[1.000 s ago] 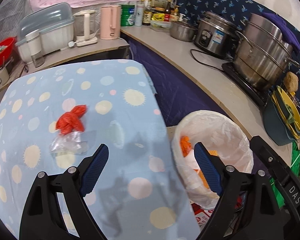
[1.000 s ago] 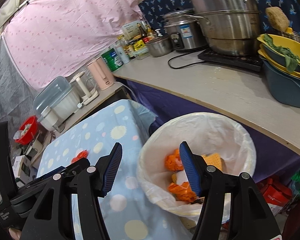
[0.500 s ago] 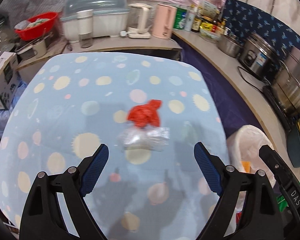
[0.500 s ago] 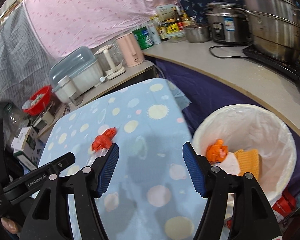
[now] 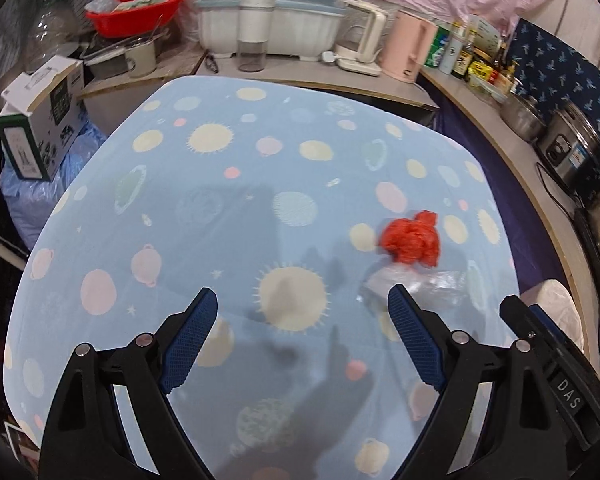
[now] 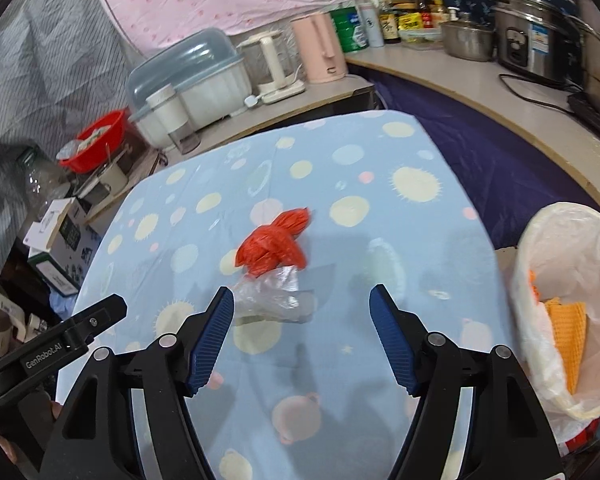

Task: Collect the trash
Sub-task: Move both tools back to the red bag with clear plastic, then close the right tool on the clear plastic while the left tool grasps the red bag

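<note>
A crumpled red wrapper (image 6: 274, 242) and a clear plastic wrapper (image 6: 274, 298) lie touching on the blue spotted tablecloth (image 6: 380, 208). In the left wrist view the red wrapper (image 5: 412, 238) and clear wrapper (image 5: 424, 286) sit right of centre. My right gripper (image 6: 302, 330) is open and empty, just in front of the clear wrapper. My left gripper (image 5: 302, 338) is open and empty above bare cloth, left of the wrappers. A trash bin with a white liner (image 6: 564, 300) stands off the table's right edge, holding orange scraps.
A counter runs behind and to the right with a pink kettle (image 6: 322, 46), a dish box (image 6: 188, 76), a red basin (image 6: 100, 140), bottles and steel pots (image 6: 532, 46). Cardboard boxes (image 5: 40, 128) stand at the table's left.
Both grippers have swung left from over the trash bin to over the table. The wrappers now sit close ahead of the right gripper. Both stay open and empty.
</note>
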`<state>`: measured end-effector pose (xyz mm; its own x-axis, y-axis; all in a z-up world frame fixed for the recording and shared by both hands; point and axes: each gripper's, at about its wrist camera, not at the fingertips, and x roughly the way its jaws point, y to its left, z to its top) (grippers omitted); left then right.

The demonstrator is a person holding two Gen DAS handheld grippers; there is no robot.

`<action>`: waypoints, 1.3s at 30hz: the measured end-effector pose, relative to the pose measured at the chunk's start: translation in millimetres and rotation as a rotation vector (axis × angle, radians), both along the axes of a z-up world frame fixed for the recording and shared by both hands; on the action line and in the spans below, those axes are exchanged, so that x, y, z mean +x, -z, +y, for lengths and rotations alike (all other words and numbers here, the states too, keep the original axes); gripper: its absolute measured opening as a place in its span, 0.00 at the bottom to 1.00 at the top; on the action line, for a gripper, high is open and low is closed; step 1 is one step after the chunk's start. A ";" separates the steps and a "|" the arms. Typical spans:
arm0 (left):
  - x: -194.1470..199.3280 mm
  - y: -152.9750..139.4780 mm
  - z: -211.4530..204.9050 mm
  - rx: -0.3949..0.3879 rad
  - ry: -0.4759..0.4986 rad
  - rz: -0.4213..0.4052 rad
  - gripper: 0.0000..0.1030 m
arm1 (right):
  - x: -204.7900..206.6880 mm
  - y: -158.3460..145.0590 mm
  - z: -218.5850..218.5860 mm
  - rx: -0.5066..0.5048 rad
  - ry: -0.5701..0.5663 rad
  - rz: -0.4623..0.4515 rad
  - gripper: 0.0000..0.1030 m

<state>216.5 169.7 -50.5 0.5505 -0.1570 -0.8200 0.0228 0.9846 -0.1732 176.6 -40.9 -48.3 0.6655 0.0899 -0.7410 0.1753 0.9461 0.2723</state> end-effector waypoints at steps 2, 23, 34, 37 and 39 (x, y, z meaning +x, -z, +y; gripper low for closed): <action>5.1 5.1 6.7 -0.006 -0.012 0.013 0.81 | 10.1 8.0 7.1 0.000 -0.007 0.015 0.69; 43.5 42.5 18.5 -0.025 -0.006 0.084 0.81 | 57.3 64.6 35.1 0.014 -0.083 0.126 0.17; 52.2 36.1 -30.6 -0.033 0.087 0.063 0.85 | 21.8 41.2 3.4 0.036 -0.039 0.078 0.05; 56.4 35.0 -54.5 -0.041 0.129 0.056 0.86 | 9.2 36.6 -15.4 0.046 0.003 0.074 0.05; 59.9 36.1 -69.7 -0.040 0.155 0.054 0.86 | 3.5 35.6 -27.9 0.054 0.029 0.074 0.05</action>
<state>276.4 100.0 -86.6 0.4723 -0.2701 -0.8390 0.1635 0.9622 -0.2177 180.1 -68.8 -83.8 0.6120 0.1127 -0.7828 0.2239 0.9246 0.3082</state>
